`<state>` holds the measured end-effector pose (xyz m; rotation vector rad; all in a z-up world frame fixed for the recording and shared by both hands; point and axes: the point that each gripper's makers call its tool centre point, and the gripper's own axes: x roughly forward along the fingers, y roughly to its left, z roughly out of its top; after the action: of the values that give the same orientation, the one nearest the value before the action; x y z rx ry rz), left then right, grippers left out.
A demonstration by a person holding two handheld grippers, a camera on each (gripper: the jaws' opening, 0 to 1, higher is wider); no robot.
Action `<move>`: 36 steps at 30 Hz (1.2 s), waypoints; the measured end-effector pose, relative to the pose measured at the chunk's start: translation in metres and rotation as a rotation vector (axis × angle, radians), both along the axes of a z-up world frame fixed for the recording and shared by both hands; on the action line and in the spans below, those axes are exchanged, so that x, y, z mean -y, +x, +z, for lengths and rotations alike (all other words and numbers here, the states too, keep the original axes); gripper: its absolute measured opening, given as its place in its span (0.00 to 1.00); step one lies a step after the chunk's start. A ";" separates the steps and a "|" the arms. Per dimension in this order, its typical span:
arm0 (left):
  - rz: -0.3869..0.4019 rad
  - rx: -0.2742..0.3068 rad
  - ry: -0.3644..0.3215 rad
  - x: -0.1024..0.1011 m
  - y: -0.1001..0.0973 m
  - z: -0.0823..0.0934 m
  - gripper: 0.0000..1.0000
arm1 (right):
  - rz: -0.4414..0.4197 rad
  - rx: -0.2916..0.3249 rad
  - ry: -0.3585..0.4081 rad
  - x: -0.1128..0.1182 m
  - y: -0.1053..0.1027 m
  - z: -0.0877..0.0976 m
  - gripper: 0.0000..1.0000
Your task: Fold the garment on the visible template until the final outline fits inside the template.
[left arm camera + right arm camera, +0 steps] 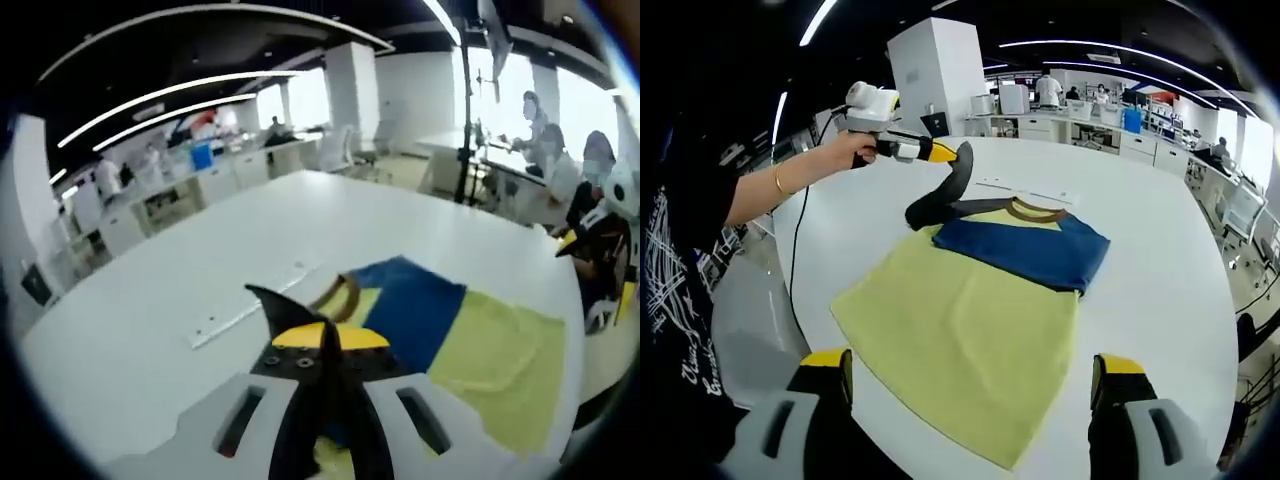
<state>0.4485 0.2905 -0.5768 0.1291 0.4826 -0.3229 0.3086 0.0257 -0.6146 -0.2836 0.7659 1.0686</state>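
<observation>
Yellow garment (970, 330) with blue upper panel and brown collar, white table (1160, 300), black-and-yellow left gripper (958, 165)

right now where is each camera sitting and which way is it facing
Left gripper view: rides the left gripper, jaws shut on the dark sleeve, looking across the white table towards the office.
Right gripper view: rides the right gripper, jaws open, facing the garment's hem; the person's hand holding the left gripper shows.
Shared: the yellow and blue garment, table, left gripper.
</observation>
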 end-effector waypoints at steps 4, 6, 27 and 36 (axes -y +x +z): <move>0.011 -0.015 -0.007 0.004 0.005 -0.007 0.00 | -0.004 -0.003 -0.004 0.002 0.000 -0.002 0.99; 0.002 -0.007 -0.043 0.012 0.006 -0.005 0.00 | -0.006 -0.006 -0.005 0.003 -0.001 -0.004 0.99; -0.059 0.017 -0.153 0.083 0.030 -0.003 0.00 | -0.033 -0.032 -0.007 0.011 -0.001 -0.012 0.99; -0.080 0.014 -0.185 0.108 0.040 -0.004 0.00 | -0.043 -0.046 -0.011 0.014 -0.003 -0.018 0.99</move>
<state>0.4884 0.1826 -0.5805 -0.0293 0.4326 -0.4426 0.3057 0.0121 -0.6321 -0.2515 0.8154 1.0339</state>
